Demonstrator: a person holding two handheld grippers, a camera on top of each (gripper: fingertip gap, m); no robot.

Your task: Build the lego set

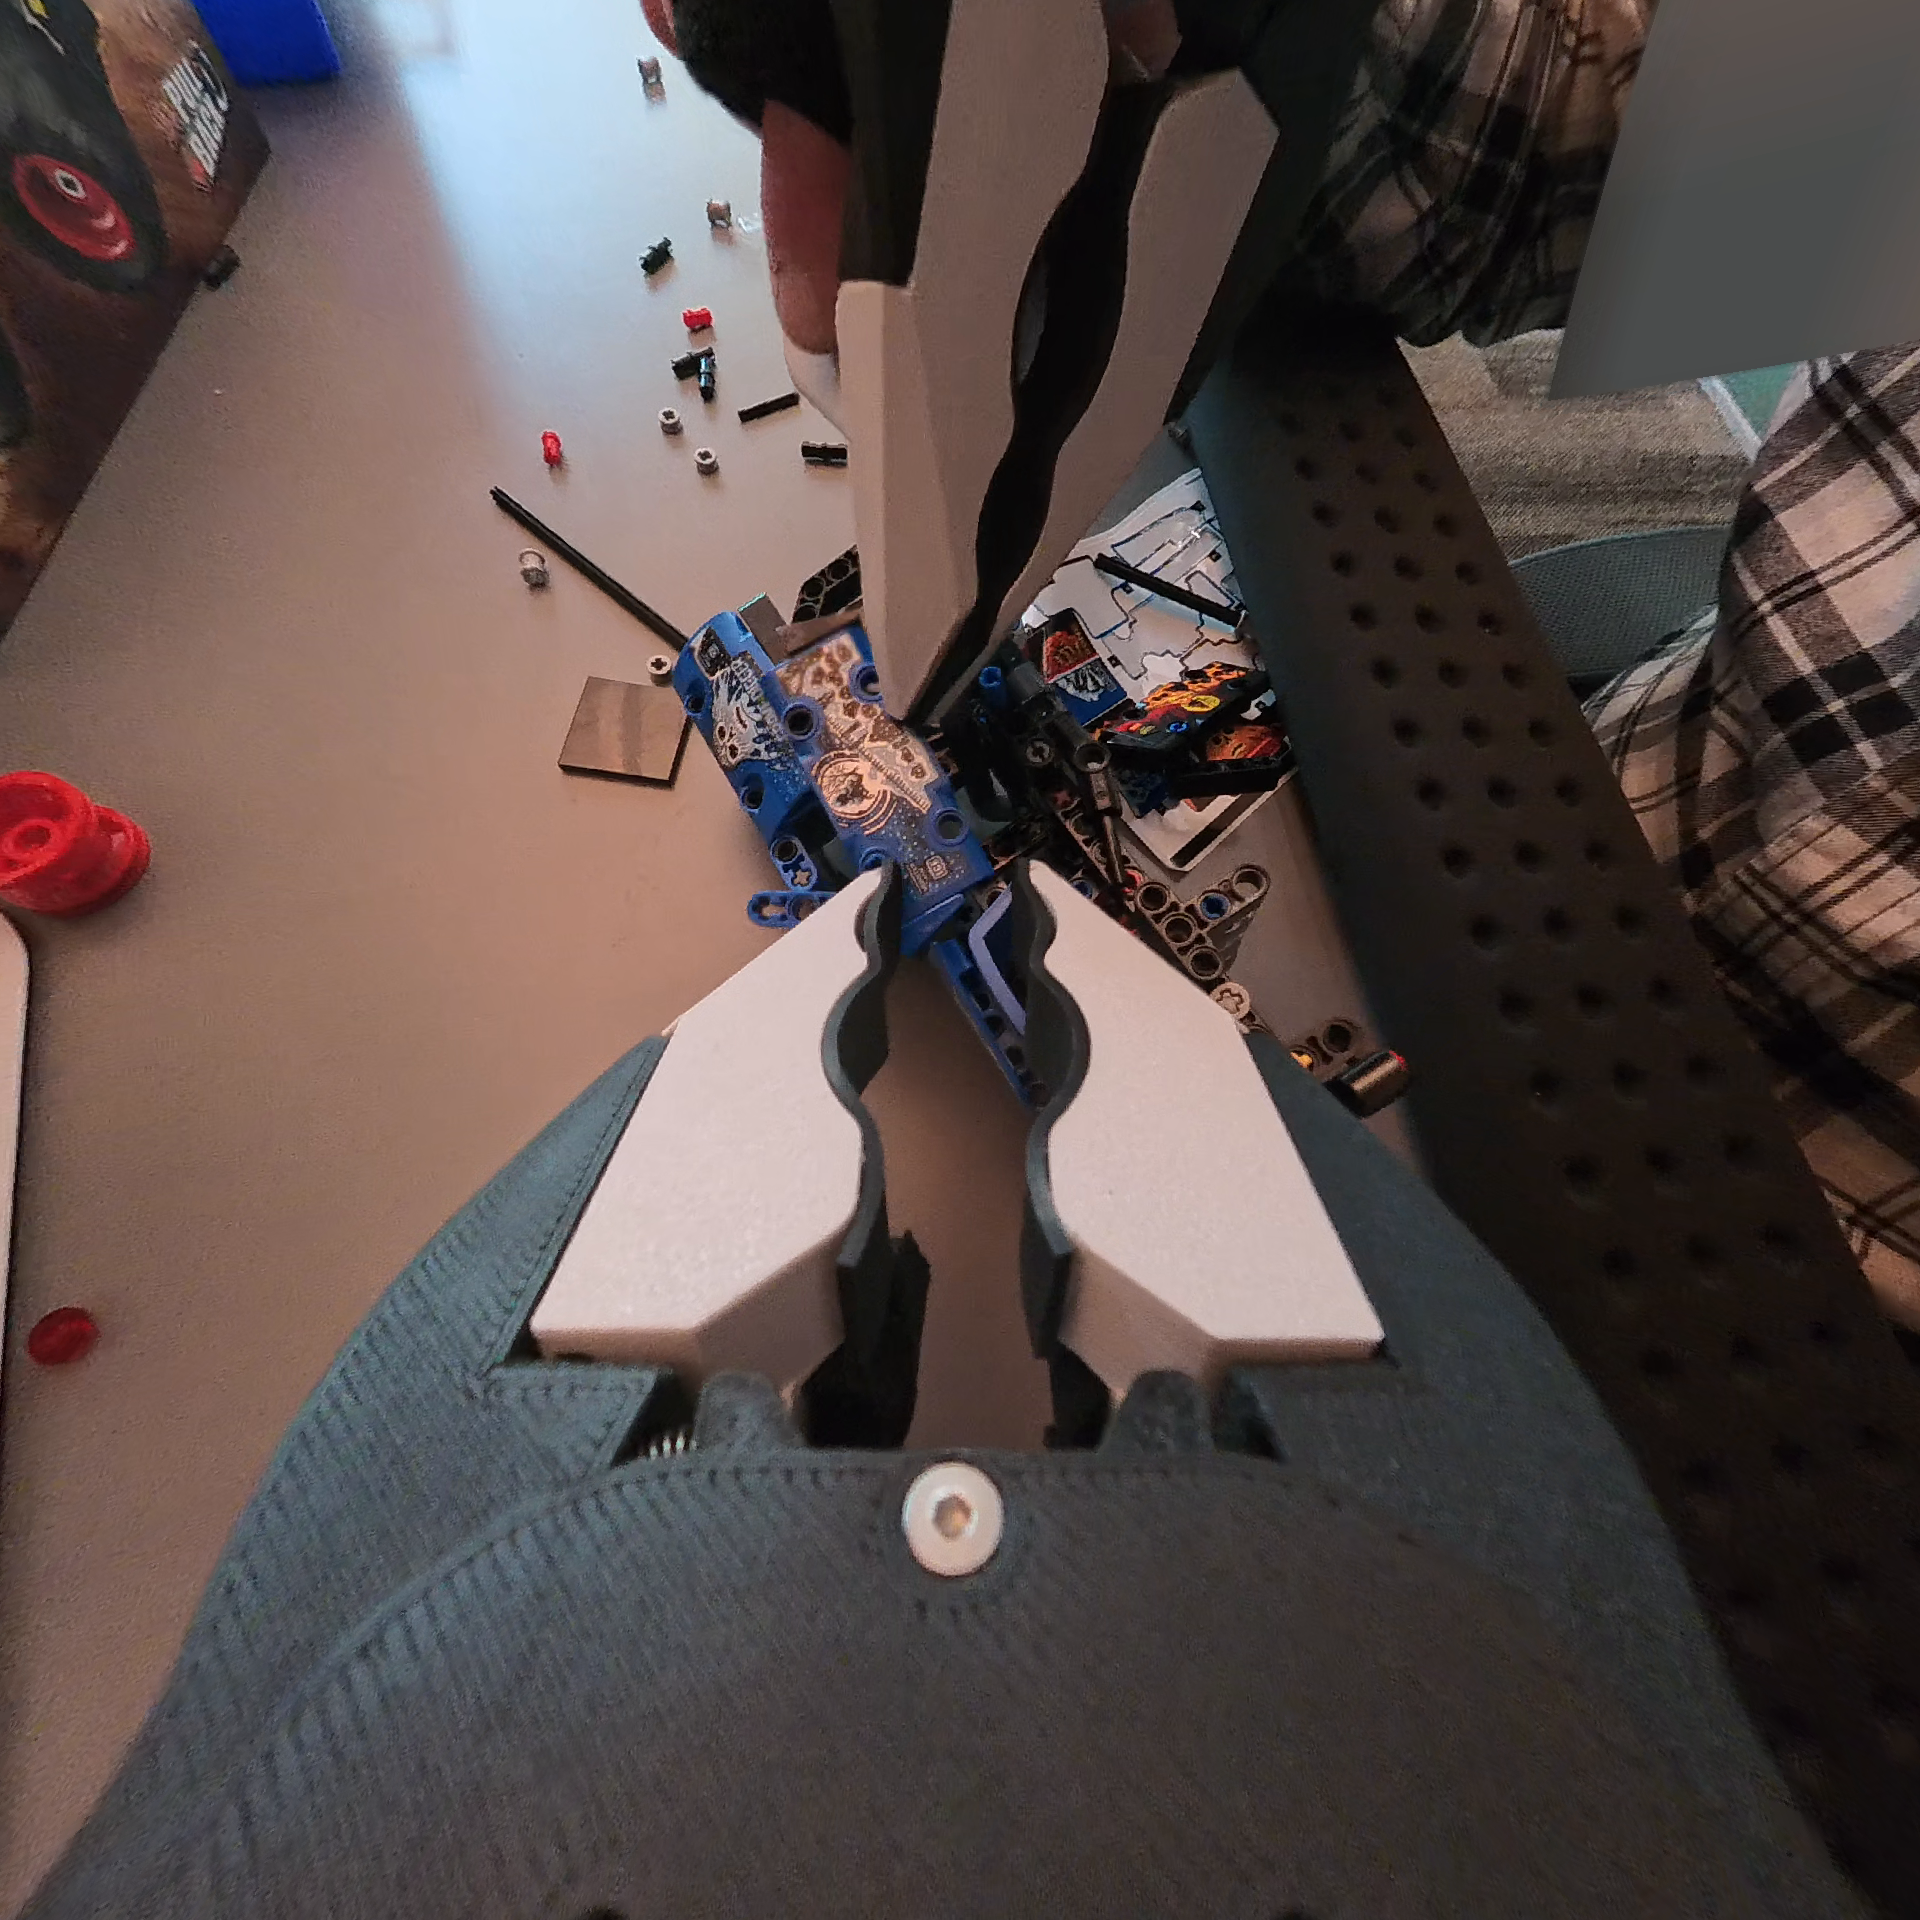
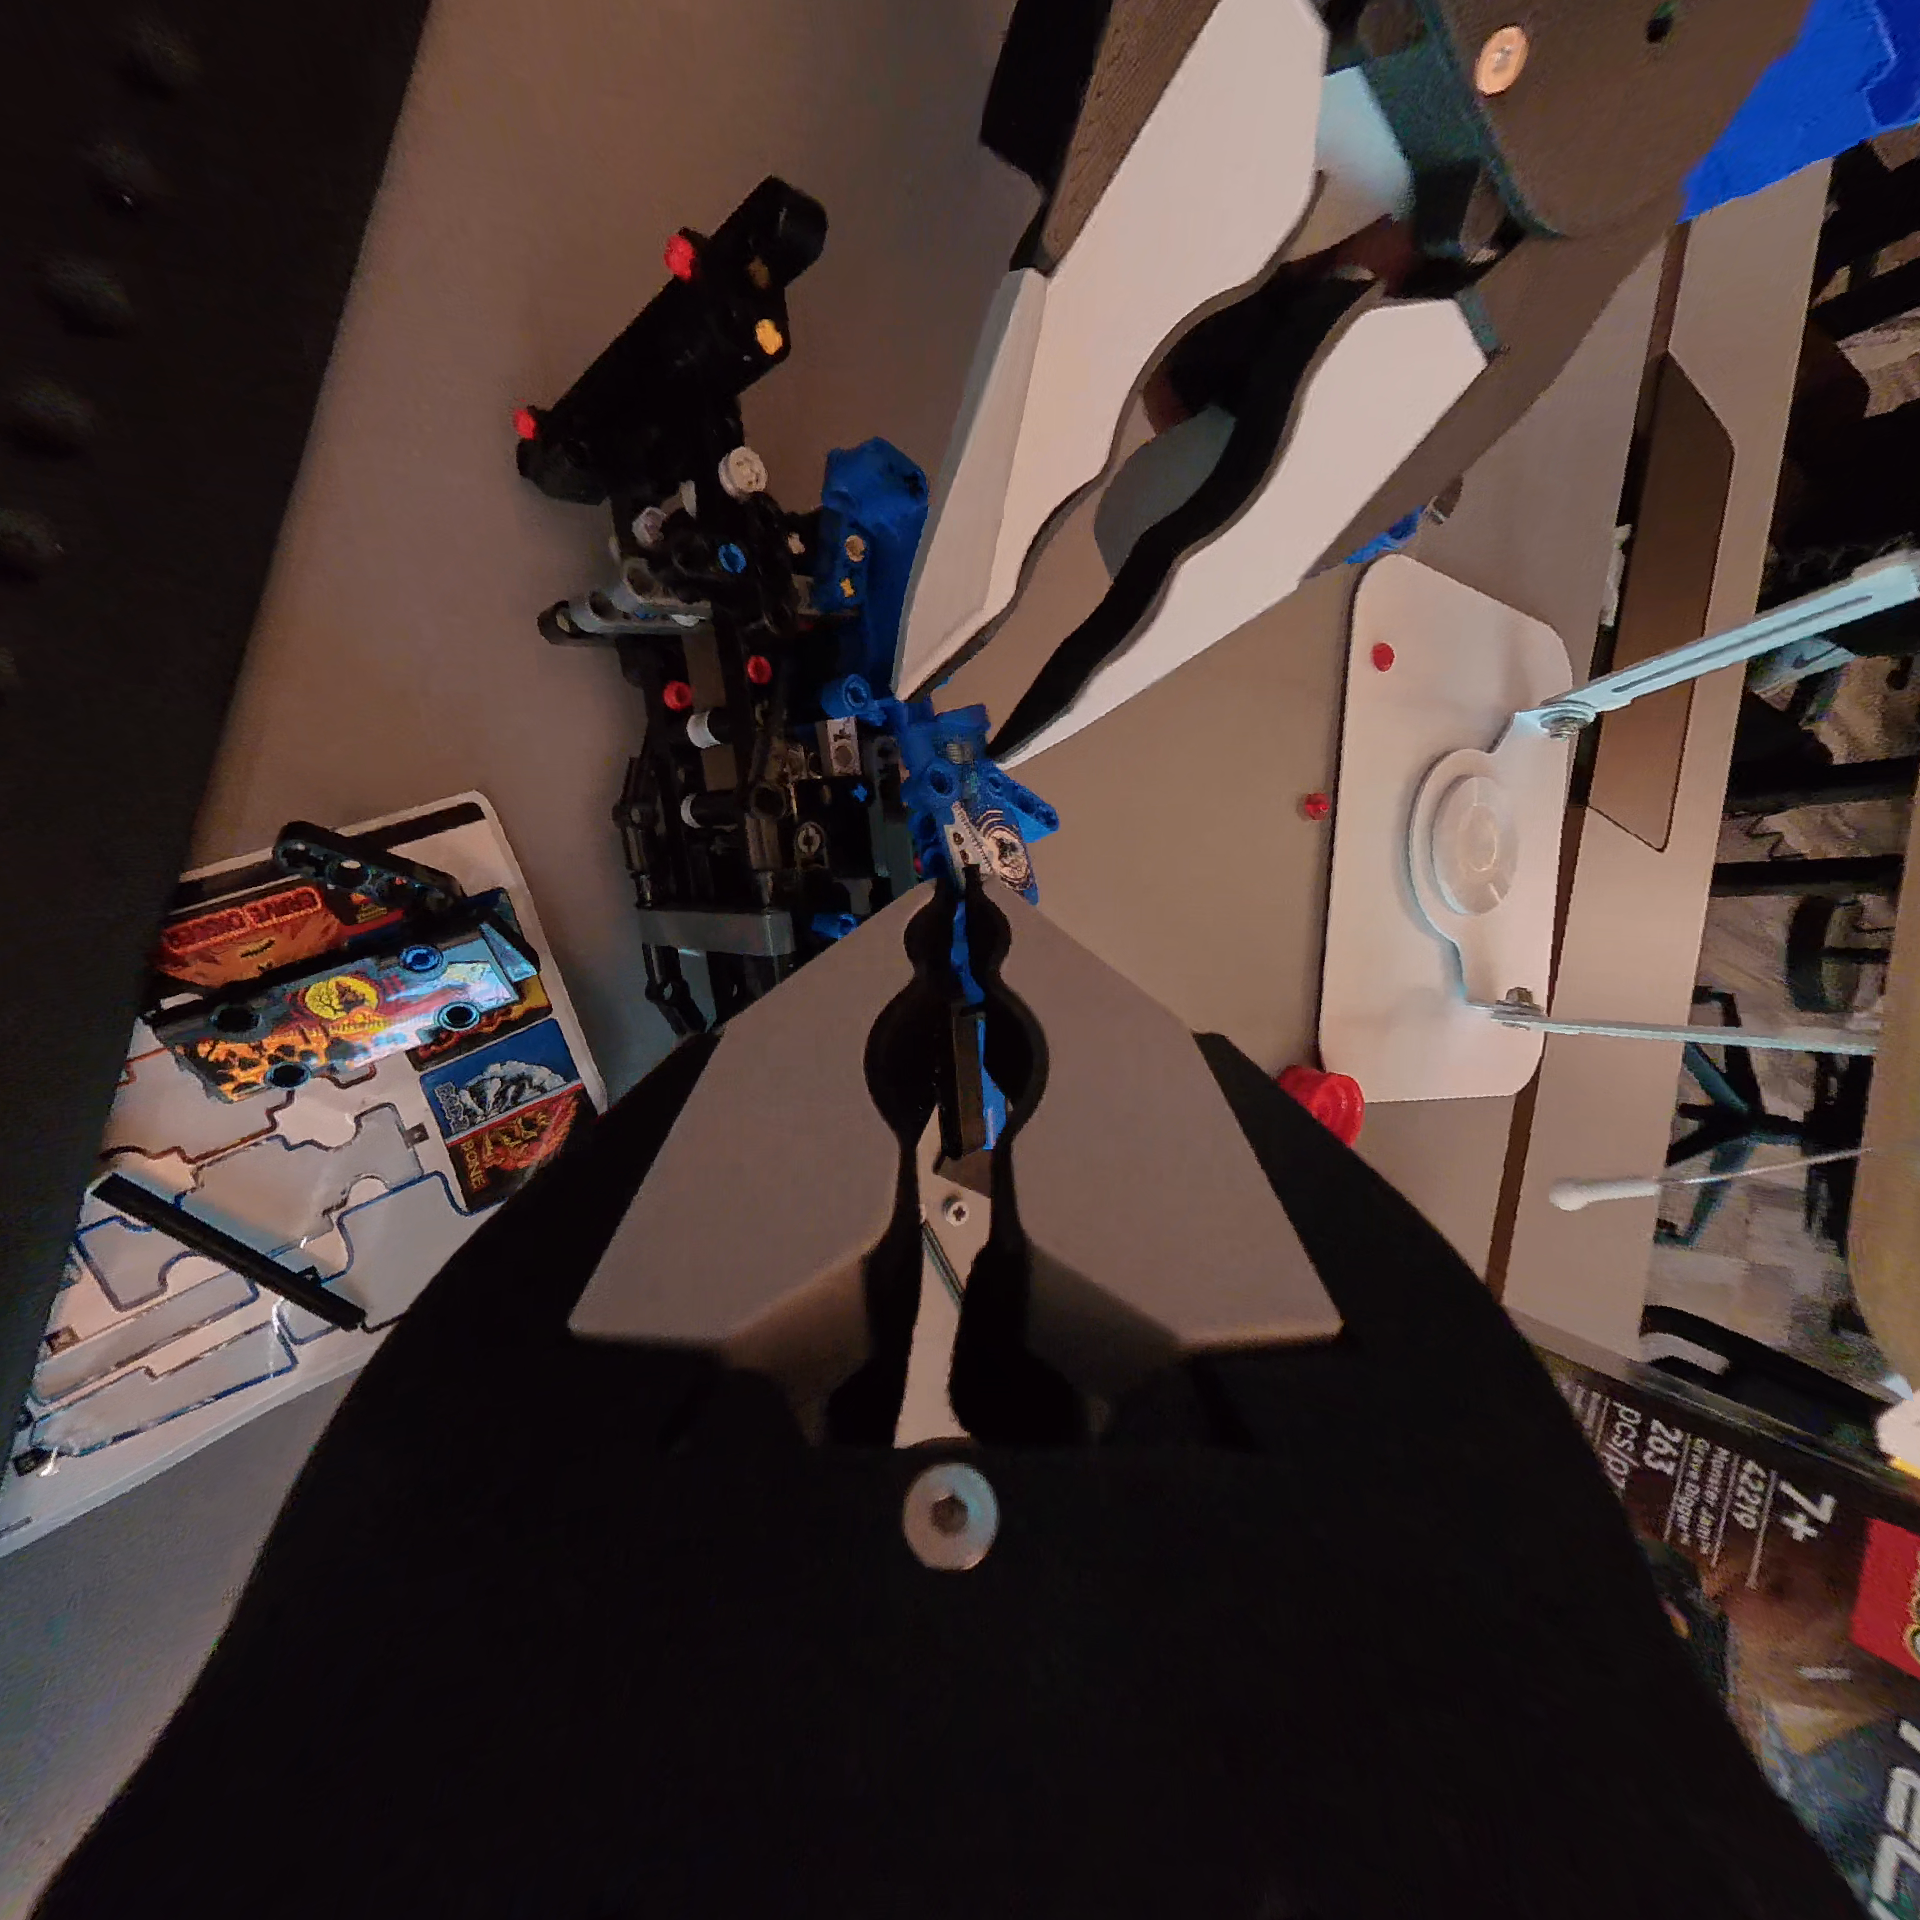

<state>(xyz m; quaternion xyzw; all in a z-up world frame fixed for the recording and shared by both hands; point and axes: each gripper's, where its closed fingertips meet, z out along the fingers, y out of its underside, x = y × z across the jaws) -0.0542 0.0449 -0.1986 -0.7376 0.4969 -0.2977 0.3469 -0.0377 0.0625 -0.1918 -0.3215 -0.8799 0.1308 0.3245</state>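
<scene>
The part-built lego model lies on the table: a blue stickered panel [image 1: 831, 748] joined to a black chassis [image 2: 727, 748]. The panel also shows in the right wrist view [image 2: 987, 821]. My left gripper [image 1: 954, 888] is closed on the near end of the blue panel section, a pad pressing on each side. In the right wrist view it [image 2: 951, 722] comes in from the upper right and straddles the blue part. My right gripper [image 2: 966, 883] is shut on a thin edge of the blue panel. In the left wrist view it [image 1: 914, 717] comes down from above onto the panel's far side.
A sticker sheet [image 2: 312, 1195] with orange-stickered black panels [image 2: 343, 997] lies beside the model. Loose pins [image 1: 696, 364], a black axle [image 1: 582, 566], a brown square tile [image 1: 623, 738], grey beams [image 1: 1195, 914] and red wheel hubs [image 1: 62, 842] are scattered around. The set's box [image 2: 1766, 1558] and a white stand base [image 2: 1444, 831] are nearby. Less than 4 cm separates the two grippers' tips. The brown square tile [image 1: 623, 738] is about equally far from each gripper, around 12 cm.
</scene>
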